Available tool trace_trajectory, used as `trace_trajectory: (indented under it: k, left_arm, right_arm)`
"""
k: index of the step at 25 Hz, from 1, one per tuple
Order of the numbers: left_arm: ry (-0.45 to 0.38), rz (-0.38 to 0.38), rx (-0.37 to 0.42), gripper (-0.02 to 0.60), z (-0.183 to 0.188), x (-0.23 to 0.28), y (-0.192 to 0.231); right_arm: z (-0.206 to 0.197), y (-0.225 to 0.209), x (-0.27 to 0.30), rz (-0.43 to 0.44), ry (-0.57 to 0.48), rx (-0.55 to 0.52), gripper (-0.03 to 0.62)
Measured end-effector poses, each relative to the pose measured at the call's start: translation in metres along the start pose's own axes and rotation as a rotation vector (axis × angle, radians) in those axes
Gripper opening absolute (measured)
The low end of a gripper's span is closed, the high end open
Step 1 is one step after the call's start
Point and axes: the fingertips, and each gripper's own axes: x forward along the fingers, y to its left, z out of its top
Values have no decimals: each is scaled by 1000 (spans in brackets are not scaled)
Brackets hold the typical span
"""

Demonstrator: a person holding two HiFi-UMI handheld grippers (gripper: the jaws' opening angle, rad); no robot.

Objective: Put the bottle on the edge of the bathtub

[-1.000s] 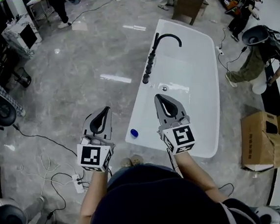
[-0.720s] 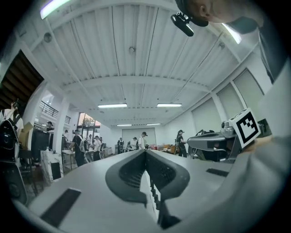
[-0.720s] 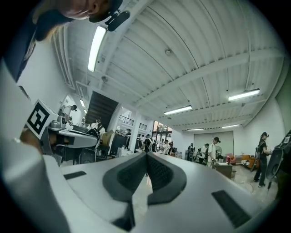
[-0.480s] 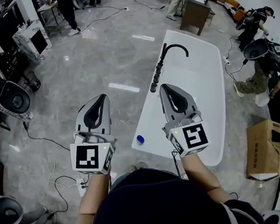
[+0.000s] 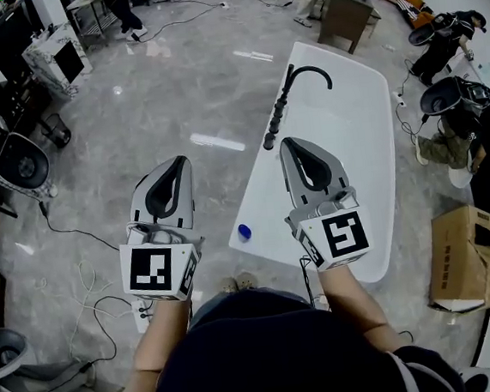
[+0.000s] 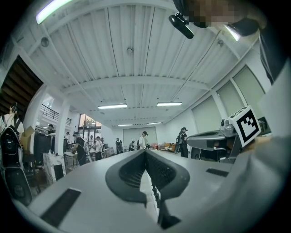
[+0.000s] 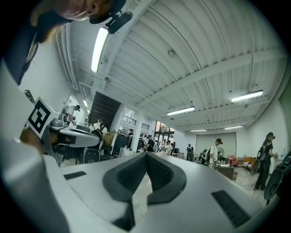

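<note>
A small bottle with a blue cap (image 5: 245,231) stands on the left rim of the white bathtub (image 5: 380,188), near its near corner. Both grippers are held up in front of me, well above the tub and apart from the bottle. My left gripper (image 5: 175,161) is shut and empty, over the floor left of the tub. My right gripper (image 5: 295,141) is shut and empty, over the tub's near half. In the left gripper view the left gripper (image 6: 145,152) points up at the ceiling with jaws together. The right gripper (image 7: 146,154) does the same in its own view.
A black arched faucet (image 5: 306,73) and a row of black knobs (image 5: 275,128) sit on the tub's left rim. A cardboard box (image 5: 471,255) stands to the right. Cables and a power strip (image 5: 141,313) lie on the floor at left. People (image 5: 458,123) crouch at far right.
Both grippers have come up toward the head camera and look larger. The view has shifted slightly, so tub and bottle sit a little further right. Jaws stay shut.
</note>
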Motion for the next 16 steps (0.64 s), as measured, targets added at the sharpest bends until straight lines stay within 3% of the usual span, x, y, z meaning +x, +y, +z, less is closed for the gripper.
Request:
trace_trajectory:
  k: [16]
  left_arm:
    - [26,-5,-14,25,-17,-22,1]
  right_arm:
    - [-13,26,-7,11,28,18,28]
